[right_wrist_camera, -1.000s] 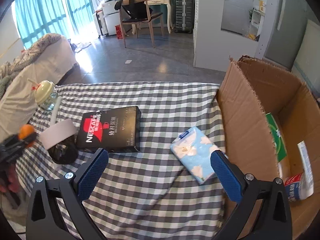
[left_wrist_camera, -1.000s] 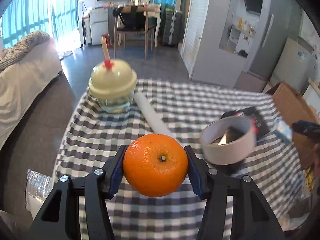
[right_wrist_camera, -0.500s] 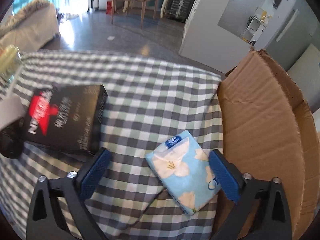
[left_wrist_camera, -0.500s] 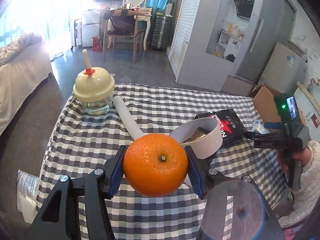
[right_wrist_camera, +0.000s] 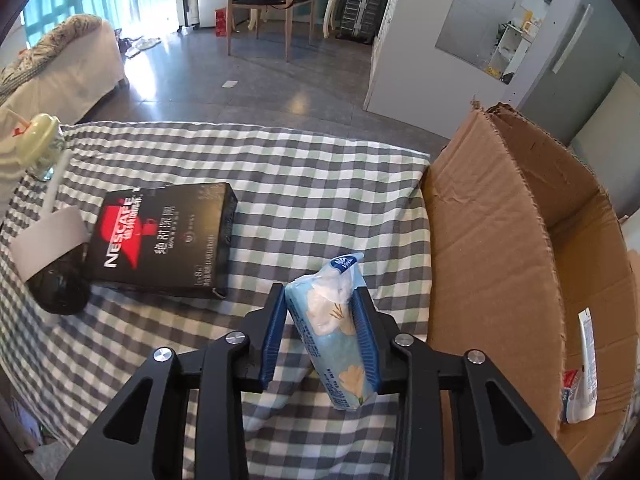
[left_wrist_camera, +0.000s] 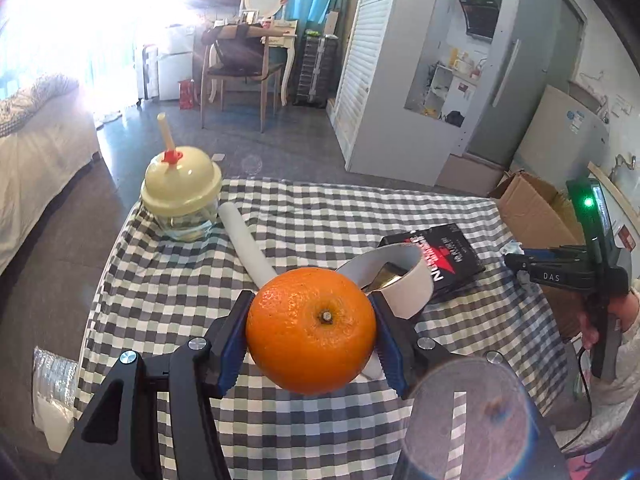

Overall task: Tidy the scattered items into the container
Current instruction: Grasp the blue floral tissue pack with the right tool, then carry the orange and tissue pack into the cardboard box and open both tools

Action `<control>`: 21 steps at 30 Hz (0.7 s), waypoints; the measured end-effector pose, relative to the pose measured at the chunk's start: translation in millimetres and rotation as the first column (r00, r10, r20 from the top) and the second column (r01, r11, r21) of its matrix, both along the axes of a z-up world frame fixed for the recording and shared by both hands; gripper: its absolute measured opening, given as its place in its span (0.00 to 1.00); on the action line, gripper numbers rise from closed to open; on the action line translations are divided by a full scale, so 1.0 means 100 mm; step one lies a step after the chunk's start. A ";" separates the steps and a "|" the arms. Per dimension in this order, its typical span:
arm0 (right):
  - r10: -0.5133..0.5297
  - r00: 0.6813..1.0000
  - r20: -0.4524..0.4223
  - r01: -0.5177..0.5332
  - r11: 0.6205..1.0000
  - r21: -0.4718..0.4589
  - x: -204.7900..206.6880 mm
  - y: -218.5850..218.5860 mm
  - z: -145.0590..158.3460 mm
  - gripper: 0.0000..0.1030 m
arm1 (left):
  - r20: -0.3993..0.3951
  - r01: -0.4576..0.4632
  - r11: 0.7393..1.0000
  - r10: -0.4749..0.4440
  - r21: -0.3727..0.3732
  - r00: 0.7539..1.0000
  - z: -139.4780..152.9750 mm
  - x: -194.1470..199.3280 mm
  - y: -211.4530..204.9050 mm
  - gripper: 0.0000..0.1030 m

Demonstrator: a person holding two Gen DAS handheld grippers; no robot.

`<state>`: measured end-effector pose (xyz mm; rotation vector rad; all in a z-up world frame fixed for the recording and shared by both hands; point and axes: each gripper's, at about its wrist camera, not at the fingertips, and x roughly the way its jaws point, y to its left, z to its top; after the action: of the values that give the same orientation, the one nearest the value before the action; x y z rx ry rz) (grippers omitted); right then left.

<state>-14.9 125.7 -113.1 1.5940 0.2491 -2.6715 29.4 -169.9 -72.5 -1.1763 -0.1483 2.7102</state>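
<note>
So both hands are loaded at once here, which is where I think it gets dicey.

The left gripper is pinching the orange between its 2 blue pads, held up off the checked tablecloth. An orange is round and smooth, and the pads only catch it at the sides, so a quick swing toward the box could roll it out and send it off the table edge.

The right gripper has its jaws closing on the tissue pack, which already sits between the pads, tipped up on edge just beside the cardboard box. The pack is soft plastic, so it will probably squash and bulge rather than hold firm. If the squeeze lands mostly on the lower part, I'd guess it could slip or flop over on the way up. The near wall of the box stands tall too, so a low carry might clip it and knock the pack loose.

Still out on the cloth: the black coffee box, a tape roll, a white tube and the lidded cup. The box already holds at least 1 packet. With both hands heading for 1 opening, bumping each other looks like a real risk.
</note>
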 end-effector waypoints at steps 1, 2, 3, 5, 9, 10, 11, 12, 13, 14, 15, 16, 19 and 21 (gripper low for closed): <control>-0.004 1.000 -0.003 0.003 1.000 -0.020 0.02 0.01 0.03 0.30 | -0.005 0.004 1.000 -0.004 0.000 1.000 0.03 0.01 0.02 0.56; -0.004 1.000 -0.007 0.004 0.999 -0.036 0.04 0.03 0.06 0.29 | -0.010 0.009 1.000 -0.009 0.000 1.000 0.05 0.02 0.03 0.56; -0.001 1.000 -0.010 0.001 0.999 -0.051 0.08 0.02 0.09 0.29 | -0.015 0.017 1.000 -0.017 0.001 1.000 0.08 0.03 0.07 0.56; 0.003 1.000 -0.024 -0.005 0.997 -0.077 0.14 0.03 0.17 0.27 | -0.024 0.034 0.999 -0.034 0.001 0.999 0.14 0.05 0.13 0.56; 0.012 0.998 -0.059 -0.018 0.995 -0.103 0.27 0.03 0.32 0.26 | -0.046 0.074 0.997 -0.074 0.009 0.996 0.28 0.08 0.31 0.56; 0.012 0.997 -0.071 -0.020 0.993 -0.115 0.32 0.06 0.37 0.26 | -0.052 0.086 0.996 -0.085 0.010 0.995 0.31 0.08 0.37 0.56; 0.009 0.997 -0.079 -0.019 0.992 -0.124 0.35 0.08 0.40 0.26 | -0.058 0.100 0.995 -0.100 0.009 0.993 0.35 0.09 0.44 0.56; 0.009 0.996 -0.087 -0.020 0.991 -0.131 0.37 0.10 0.43 0.26 | -0.063 0.115 0.993 -0.115 0.008 0.991 0.38 0.09 0.52 0.56; 0.007 0.995 -0.101 -0.021 0.990 -0.139 0.40 0.12 0.49 0.26 | -0.068 0.132 0.991 -0.131 0.007 0.989 0.42 0.10 0.60 0.56; 0.003 0.993 -0.119 -0.021 0.989 -0.147 0.45 0.17 0.56 0.26 | -0.073 0.153 0.988 -0.152 0.005 0.986 0.46 0.09 0.70 0.56; 0.005 0.991 -0.132 -0.025 0.988 -0.152 0.48 0.23 0.62 0.26 | -0.081 0.178 0.984 -0.177 0.003 0.981 0.51 0.09 0.81 0.56; -0.005 0.988 -0.155 -0.020 0.987 -0.159 0.53 0.27 0.69 0.26 | -0.092 0.202 0.979 -0.201 0.000 0.975 0.56 0.08 0.92 0.56; -0.027 0.975 -0.218 -0.011 0.985 -0.170 0.65 0.45 0.96 0.26 | -0.132 0.286 0.958 -0.284 -0.007 0.950 0.74 0.05 1.32 0.56; -0.059 0.959 -0.276 0.014 0.986 -0.163 0.78 0.64 1.17 0.26 | -0.165 0.355 0.935 -0.353 -0.015 0.921 0.89 0.01 1.70 0.56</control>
<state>62.9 190.1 4.0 1.1873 0.0067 -2.8565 29.9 -0.3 16.1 -0.8684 0.0625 2.4625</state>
